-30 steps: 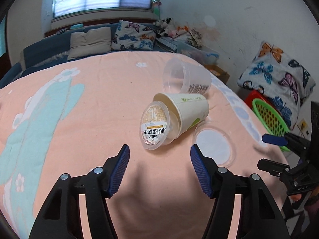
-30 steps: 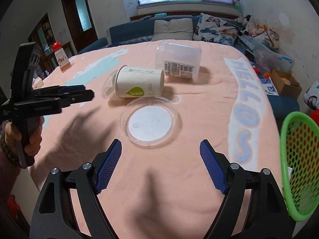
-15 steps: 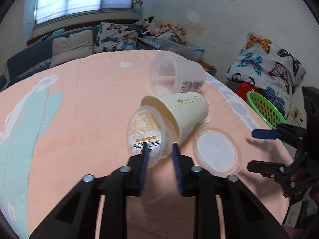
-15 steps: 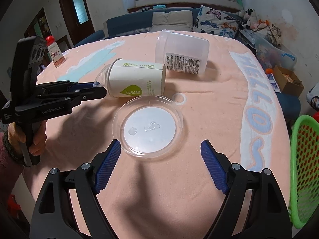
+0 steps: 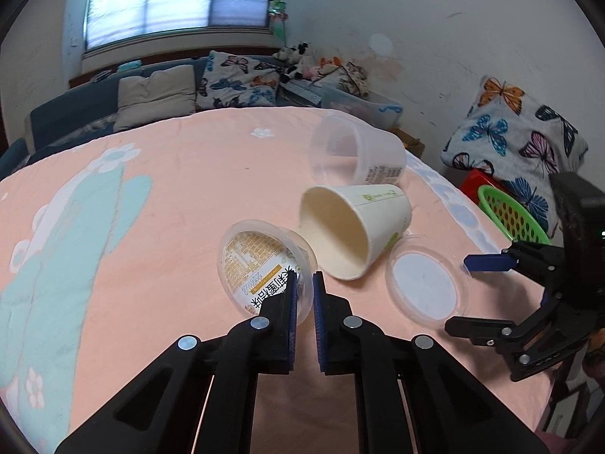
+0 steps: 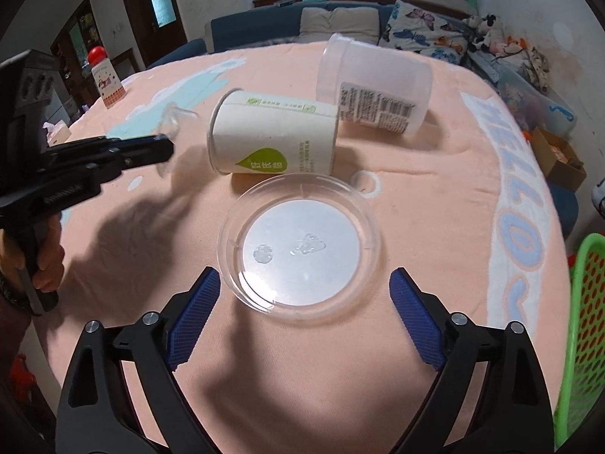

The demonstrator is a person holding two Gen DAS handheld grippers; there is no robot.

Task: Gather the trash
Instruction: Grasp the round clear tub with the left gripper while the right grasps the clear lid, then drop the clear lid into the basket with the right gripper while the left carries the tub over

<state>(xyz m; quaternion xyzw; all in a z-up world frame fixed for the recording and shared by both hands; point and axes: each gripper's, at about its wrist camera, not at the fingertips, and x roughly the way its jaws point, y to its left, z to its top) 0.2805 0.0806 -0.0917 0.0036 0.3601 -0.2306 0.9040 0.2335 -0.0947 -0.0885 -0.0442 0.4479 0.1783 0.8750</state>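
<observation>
L wrist view: our left gripper (image 5: 302,283) has just been closing and its pads now pinch the near rim of the small clear cup (image 5: 261,265) w/ the orange printed label, which lies on its side on the pink blanket (image 5: 170,196), mouth to us, right beside the open mouth of the tipped paper cup (image 5: 348,227). Behind that lies the big translucent tub (image 5: 355,151), also on its side, touching or nearly touching the paper cup; we can't tell which. The flat clear lid (image 5: 423,283) sits just beside the paper cup on the R, w/ the right gripper (image 5: 465,295) next to it, and the green basket (image 5: 510,212) shows past the blanket's edge. R wrist view: our right gripper (image 6: 302,310) has just been opening, jaws wide and holding nothing; the clear lid (image 6: 298,242) lies flat ahead of the fingertips, not between the pads yet. The left gripper (image 6: 159,149) shows at L, clamped on the small cup's rim, gripped by the person's hand (image 6: 45,265). We judge step in hand as: 1st piece grabbed on the L, approach to the lid on the R. Next, prob.: lift the small cup clear w/o nudging the paper cup, carry it to the green basket (image 6: 582,340); the R needs to drop lower and catch the lid by its thin edge, since it lies flat and could slide.
</observation>
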